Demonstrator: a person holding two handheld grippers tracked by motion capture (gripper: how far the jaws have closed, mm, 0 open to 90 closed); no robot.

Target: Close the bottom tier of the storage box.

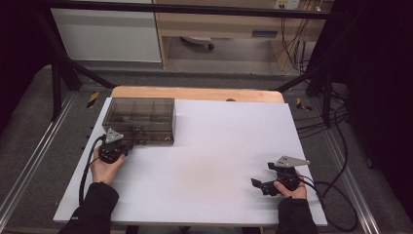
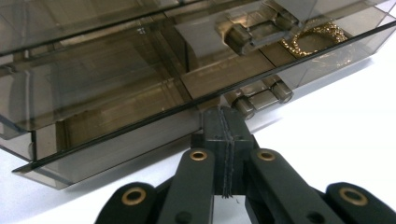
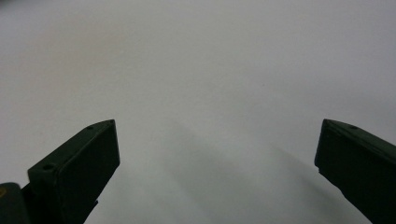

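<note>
At the near left corner of the box, the left gripper [image 2: 225, 122] has its jaws pressed together with nothing between them, tips just under the front edge of the smoky clear lid [image 2: 116, 74]. That box [image 1: 141, 120] sits at the far left of the white table [image 1: 214, 161], and a gold chain [image 2: 314, 37] lies in one compartment. Well apart, near the right edge, the right gripper [image 1: 257, 185] hangs wide open and empty over bare table.
</note>
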